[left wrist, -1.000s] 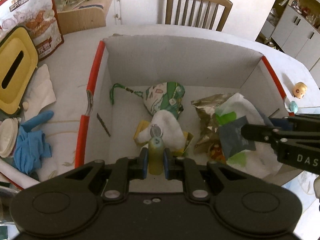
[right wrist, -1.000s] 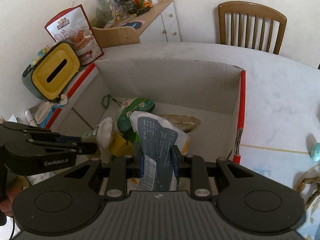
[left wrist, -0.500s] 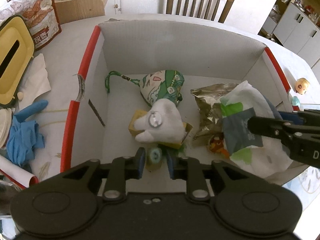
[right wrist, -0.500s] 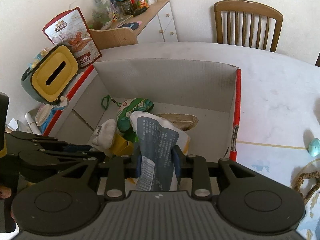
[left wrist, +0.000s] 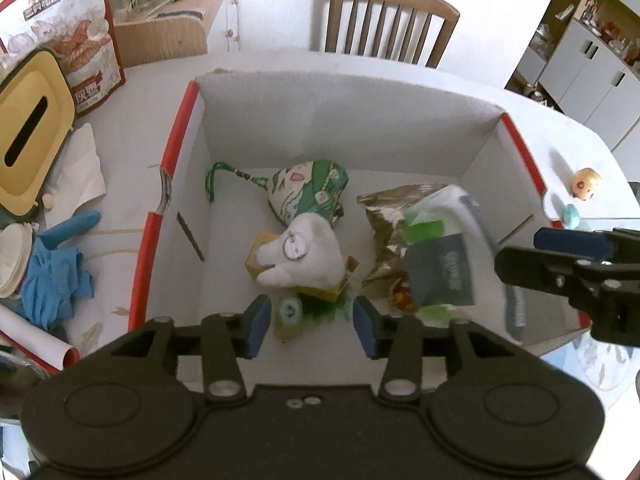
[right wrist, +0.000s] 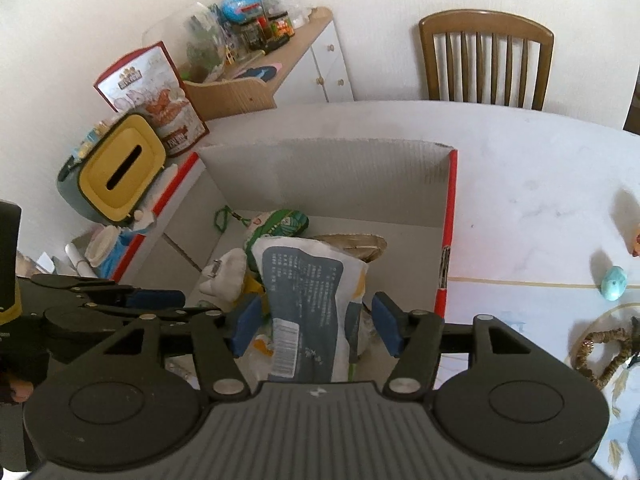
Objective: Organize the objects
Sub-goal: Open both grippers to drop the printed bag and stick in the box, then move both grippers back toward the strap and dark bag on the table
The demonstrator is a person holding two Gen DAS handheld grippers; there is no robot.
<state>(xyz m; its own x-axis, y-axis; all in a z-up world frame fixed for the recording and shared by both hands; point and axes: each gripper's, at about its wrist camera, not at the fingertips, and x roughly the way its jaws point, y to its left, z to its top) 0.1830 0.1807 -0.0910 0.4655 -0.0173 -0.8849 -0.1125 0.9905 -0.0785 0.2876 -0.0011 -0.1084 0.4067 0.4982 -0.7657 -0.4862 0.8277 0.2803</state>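
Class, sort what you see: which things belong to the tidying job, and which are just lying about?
Job: cardboard box; white plush; small green toy; grey-and-white packet; left gripper and right gripper, jaws apart.

Lying about: yellow tissue box; blue gloves; wooden chair.

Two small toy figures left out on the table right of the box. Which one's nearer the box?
The pale blue egg-shaped toy. It sits just beside the box's red-edged right wall, while the round tan head-shaped toy lies farther out on the table.
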